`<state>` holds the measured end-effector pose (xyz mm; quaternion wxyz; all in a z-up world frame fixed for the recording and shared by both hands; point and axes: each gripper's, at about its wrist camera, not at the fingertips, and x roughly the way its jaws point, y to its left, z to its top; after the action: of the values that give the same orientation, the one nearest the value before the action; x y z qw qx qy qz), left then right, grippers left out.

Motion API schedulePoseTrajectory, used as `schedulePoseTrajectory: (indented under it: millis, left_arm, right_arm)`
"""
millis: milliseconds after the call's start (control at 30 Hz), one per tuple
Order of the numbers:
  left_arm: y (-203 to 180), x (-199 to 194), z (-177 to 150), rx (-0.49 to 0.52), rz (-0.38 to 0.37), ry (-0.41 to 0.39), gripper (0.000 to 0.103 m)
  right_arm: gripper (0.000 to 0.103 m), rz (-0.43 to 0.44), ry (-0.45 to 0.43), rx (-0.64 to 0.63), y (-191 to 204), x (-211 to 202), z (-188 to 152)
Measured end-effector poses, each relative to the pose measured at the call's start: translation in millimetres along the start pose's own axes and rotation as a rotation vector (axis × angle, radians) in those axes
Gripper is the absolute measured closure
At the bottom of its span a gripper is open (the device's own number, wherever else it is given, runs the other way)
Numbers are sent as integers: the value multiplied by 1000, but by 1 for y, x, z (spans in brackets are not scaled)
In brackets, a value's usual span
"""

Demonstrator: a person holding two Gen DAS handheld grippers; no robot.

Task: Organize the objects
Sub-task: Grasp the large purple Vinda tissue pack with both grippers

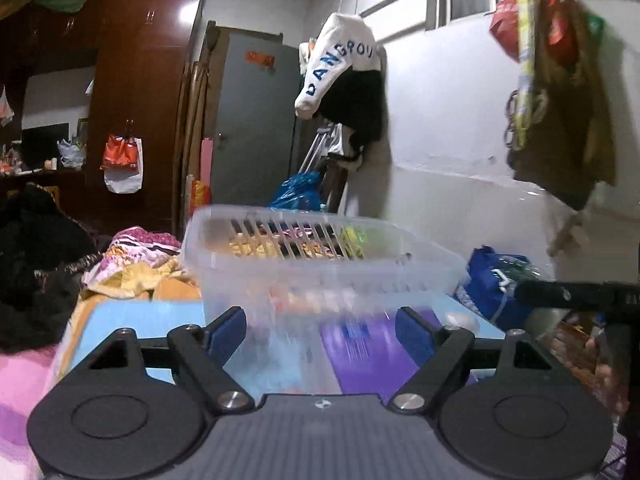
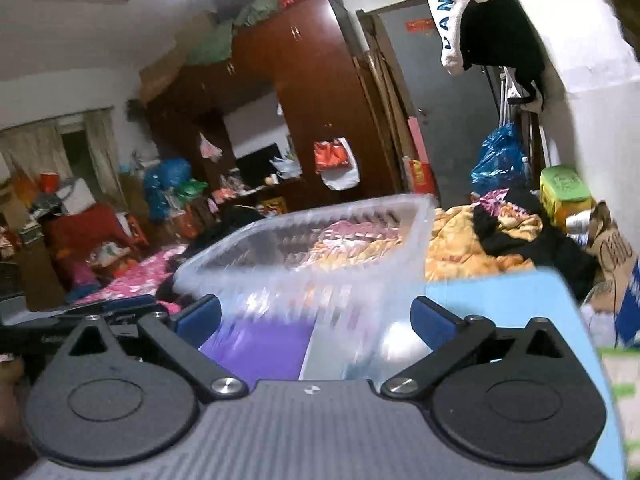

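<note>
Sitting on the light-blue bench (image 1: pixel 120 314), a clear plastic basket (image 1: pixel 320 256) with a slatted far wall stands just ahead of both hand-held grippers; motion blur smears its near wall and rim in both views. Left hand-held gripper (image 1: pixel 322 330): pointed slightly downward toward the basket's near side, jaws spread wide, blue pads (image 1: pixel 228 330) clear of the plastic, nothing gripped. Right hand-held gripper (image 2: pixel 318 318): similar shallow downward tilt, jaws spread wide, blue pads (image 2: pixel 430 320) apart from the basket wall, nothing gripped; the right wrist view is rolled, so the room leans. Basket contents cannot be resolved; colours seen through the walls may be the bedding behind. A purple flat item (image 1: pixel 372 352) lies on the bench under or just before the basket, its edges blurred. A pale rounded object (image 2: pixel 400 342) beside the right pad is unidentifiable. Behind: rumpled patterned bedding (image 2: pixel 460 240), a dark wooden wardrobe (image 1: pixel 140 100), a grey door (image 1: pixel 256 120), a white garment with blue letters (image 1: pixel 340 56) hanging on the wall. A black bar (image 1: pixel 560 294) enters at the left view's right edge, cut off.
</note>
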<state>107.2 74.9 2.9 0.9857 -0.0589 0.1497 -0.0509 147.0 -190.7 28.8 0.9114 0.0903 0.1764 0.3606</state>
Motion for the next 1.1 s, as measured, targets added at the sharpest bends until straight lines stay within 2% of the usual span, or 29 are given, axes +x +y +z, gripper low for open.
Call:
schedulePoseTrajectory:
  millis: [100,267,433,500,567,633,700,867,933,1100]
  left_arm:
    - [-2,-7,-25,-17,-33,9,18]
    - [-10,14,-19,-6,-60,34,18]
    - [-11,35,-20,-30,-70,84,19]
    - [-7,37,-22,-54,-67,89,19]
    - [-2,40,-21,-88,-75,92,19]
    - [4,43,-20,-115,-79,98,20]
    - [9,46,-20,-139,-87,109,21]
    - [13,58,-20,-171,-136,151,24]
    - [11,63,-21,-170,-151,173,32]
    - [10,67,-24,-178,-171,193,35]
  right_arm:
    - [0,19,-29,-28,11,-15,-30]
    - [0,13,-3,-61,18,9,-17]
    - [16,11,78,-27,6,38,-9]
    - [19,17,80,-19,3,43,-9]
    - [25,11,101,-30,2,45,-13]
    - [36,16,122,-45,4,43,-20]
    - [40,28,144,-59,7,45,-22]
    - [42,52,183,-77,10,51,-22]
    - [42,61,194,-78,9,52,-21]
    - [43,65,209,-95,10,51,-19]
